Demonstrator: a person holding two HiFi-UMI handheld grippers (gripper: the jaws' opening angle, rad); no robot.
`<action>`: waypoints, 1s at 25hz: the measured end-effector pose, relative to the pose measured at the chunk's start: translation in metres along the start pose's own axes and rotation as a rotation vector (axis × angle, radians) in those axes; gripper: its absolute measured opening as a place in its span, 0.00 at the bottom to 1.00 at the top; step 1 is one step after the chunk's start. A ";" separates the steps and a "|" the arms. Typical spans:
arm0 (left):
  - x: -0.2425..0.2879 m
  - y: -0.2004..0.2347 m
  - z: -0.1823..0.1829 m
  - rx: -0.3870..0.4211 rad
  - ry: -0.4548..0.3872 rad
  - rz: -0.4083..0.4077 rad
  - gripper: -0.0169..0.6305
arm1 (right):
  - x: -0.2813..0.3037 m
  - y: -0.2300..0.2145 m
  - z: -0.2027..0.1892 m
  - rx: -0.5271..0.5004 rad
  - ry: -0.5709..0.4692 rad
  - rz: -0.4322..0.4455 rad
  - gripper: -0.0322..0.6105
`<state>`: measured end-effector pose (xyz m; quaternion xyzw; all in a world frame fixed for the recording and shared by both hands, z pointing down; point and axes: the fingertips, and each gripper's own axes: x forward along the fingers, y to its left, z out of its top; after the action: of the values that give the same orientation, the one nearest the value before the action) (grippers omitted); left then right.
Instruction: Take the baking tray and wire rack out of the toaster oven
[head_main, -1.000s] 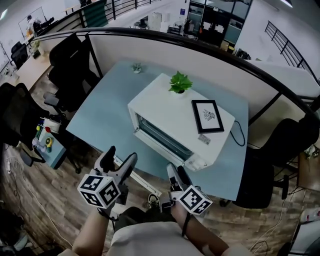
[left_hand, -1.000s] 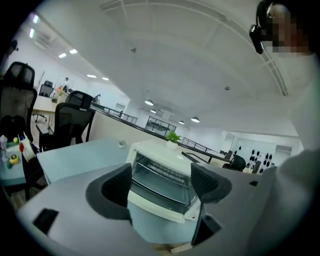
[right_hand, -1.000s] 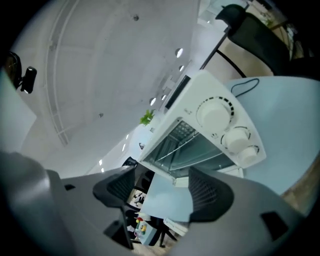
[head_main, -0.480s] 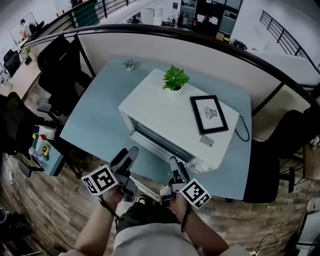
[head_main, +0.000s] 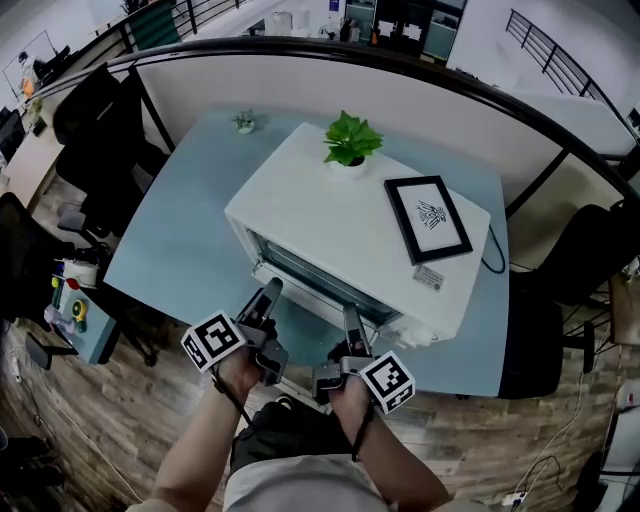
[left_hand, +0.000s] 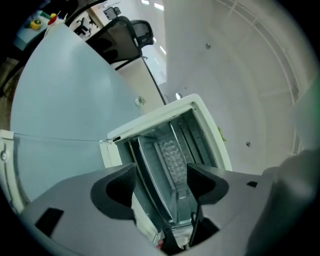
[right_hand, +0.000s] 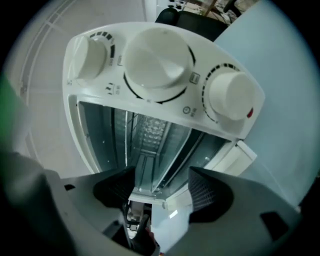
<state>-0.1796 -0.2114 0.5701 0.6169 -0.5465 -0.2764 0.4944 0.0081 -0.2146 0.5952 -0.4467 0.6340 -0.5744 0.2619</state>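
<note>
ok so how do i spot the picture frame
Find the white toaster oven on the pale blue table. The picture frame lies flat on its top, toward the right end. It is a black-edged rectangle, unlike the leafy green plant beside it.

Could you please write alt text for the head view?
Both empty and open, the left claw (jaws just closing) and right claw point at the open front of a white toaster oven on a blue table. A potted plant and framed picture sit on top.
</note>
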 end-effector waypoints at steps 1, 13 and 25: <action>0.006 0.005 0.000 -0.014 0.002 -0.008 0.52 | 0.004 -0.004 -0.001 0.016 -0.017 -0.002 0.55; 0.069 0.045 -0.009 -0.194 0.013 -0.101 0.46 | 0.032 -0.036 0.012 0.111 -0.192 0.044 0.48; 0.122 0.045 -0.005 -0.256 0.045 -0.181 0.32 | 0.052 -0.040 0.047 0.126 -0.312 0.079 0.38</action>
<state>-0.1628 -0.3217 0.6372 0.6015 -0.4376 -0.3735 0.5542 0.0346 -0.2803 0.6338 -0.4882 0.5654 -0.5258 0.4069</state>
